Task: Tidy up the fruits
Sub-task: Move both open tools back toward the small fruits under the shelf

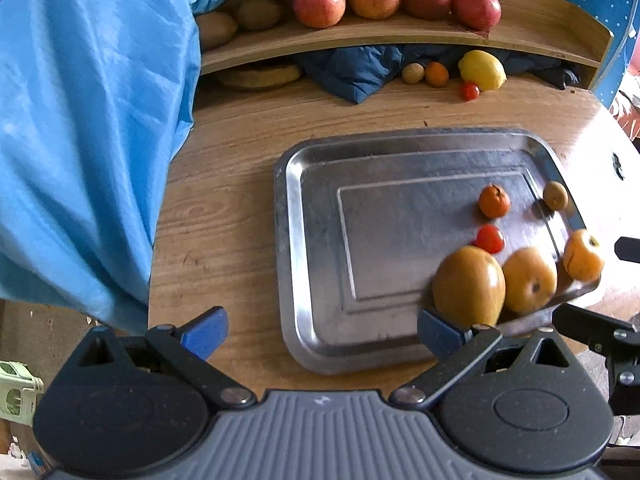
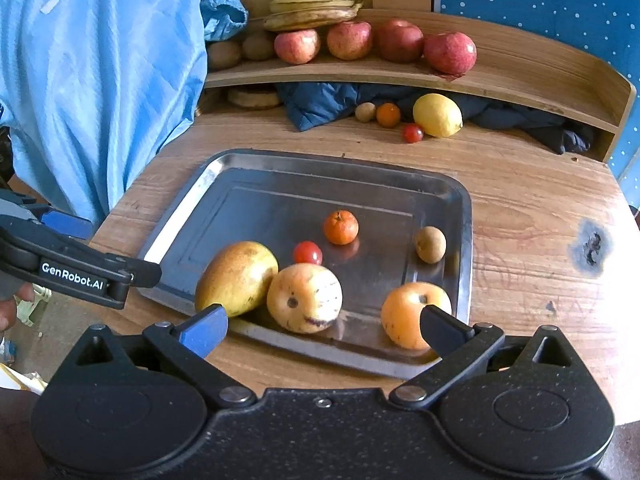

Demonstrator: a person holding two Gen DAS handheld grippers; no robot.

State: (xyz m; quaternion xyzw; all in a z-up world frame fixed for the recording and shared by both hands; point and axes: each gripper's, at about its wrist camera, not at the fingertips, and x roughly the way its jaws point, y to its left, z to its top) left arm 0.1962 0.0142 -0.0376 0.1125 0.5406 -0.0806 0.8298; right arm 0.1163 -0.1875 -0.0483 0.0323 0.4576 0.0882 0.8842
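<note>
Both claws hang over the near edge of the wooden bench (image 2: 520, 208), pointing steeply down at a steel tray (image 2: 280, 184). The right claw (image 2: 322, 330) stands spread wide with nothing between its blue pads; its tips frame the near rim of the tray, one just in front of the mango (image 2: 236, 276) and the other in front of the orange-yellow fruit (image 2: 412, 312) in the near right corner. The left claw (image 1: 320, 332) is likewise wide open and grips nothing, poised over the tray's near left part.

On the tray, the mango lies touching a pale, spotted round fruit (image 2: 305, 298). Behind them sit a cherry tomato (image 2: 307, 253), a small tangerine (image 2: 341, 227) and a little brown fruit (image 2: 430, 244) near the right rim.

At the back of the bench, just beside one another, are a lemon (image 2: 437, 115), another small orange fruit (image 2: 388, 115), a brown one (image 2: 365, 112) and a second tomato (image 2: 412, 133), in front of a crumpled dark blue cloth (image 2: 320, 106). The curved shelf (image 2: 520, 76) above carries four red apples (image 2: 400, 42), bananas (image 2: 316, 4) and kiwis (image 2: 240, 50). A light blue sheet (image 2: 100, 80) hangs at the left.
</note>
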